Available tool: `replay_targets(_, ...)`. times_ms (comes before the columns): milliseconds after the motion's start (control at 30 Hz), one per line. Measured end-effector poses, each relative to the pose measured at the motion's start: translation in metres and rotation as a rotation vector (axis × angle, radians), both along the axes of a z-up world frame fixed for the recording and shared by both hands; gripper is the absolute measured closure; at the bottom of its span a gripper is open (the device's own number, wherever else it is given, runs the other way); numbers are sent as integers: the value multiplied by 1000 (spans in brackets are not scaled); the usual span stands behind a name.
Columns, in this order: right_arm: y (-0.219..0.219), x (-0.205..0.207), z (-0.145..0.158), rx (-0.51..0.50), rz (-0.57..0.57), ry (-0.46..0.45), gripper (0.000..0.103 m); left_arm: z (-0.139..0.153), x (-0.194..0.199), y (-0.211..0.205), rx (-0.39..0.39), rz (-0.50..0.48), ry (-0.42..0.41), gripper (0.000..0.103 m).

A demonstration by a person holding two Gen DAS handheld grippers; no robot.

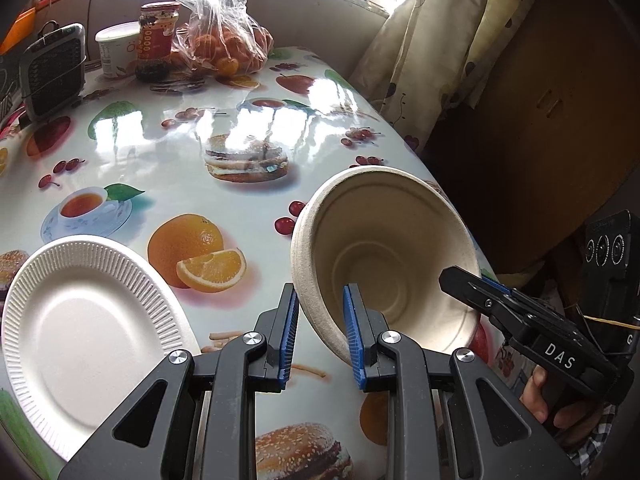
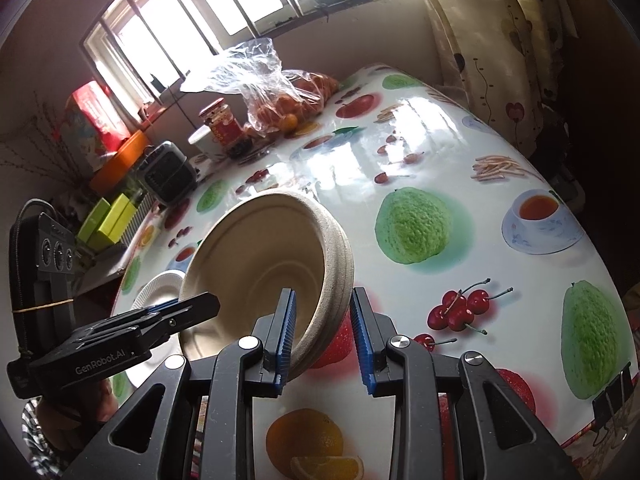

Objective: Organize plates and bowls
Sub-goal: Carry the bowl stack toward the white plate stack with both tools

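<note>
A beige paper bowl [image 1: 384, 248] [image 2: 256, 248] hangs tilted above the fruit-print table [image 1: 180, 128] [image 2: 440, 160], its mouth turned toward both cameras. My left gripper [image 1: 320, 336] [image 2: 200, 304] is shut on the bowl's near-left wall, one blue pad inside and one outside. My right gripper [image 2: 324, 340] [image 1: 468, 284] is shut on the opposite side of the rim in the same way. A white ribbed paper plate [image 1: 80, 332] [image 2: 160, 288] lies flat on the table to the left of the bowl, partly hidden behind it in the right wrist view.
At the table's far end stand a plastic bag of oranges [image 1: 228, 44], a red-labelled jar [image 1: 156, 40], a white cup [image 1: 116, 48] and a small black heater [image 1: 52, 72]. A curtain [image 1: 432, 60] hangs beyond the table's right edge. A person's hand [image 1: 540, 396] holds the right gripper.
</note>
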State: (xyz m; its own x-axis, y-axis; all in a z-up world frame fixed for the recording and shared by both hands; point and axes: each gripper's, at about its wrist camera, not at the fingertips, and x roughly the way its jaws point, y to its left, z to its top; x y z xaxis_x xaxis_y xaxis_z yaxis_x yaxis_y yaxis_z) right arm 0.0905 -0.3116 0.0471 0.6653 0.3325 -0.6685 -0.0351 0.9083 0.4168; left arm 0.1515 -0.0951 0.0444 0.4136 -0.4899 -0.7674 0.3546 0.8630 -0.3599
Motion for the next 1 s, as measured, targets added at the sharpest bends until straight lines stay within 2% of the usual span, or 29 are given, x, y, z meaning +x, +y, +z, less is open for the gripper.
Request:
replay_targets(400,25,-1,10,-7,60,-24,76,15,-15,27,0,55,-34,79)
replay_targets(1000,97,10,13,4,237,-34,76,22,-41,101,19,223,-61,79)
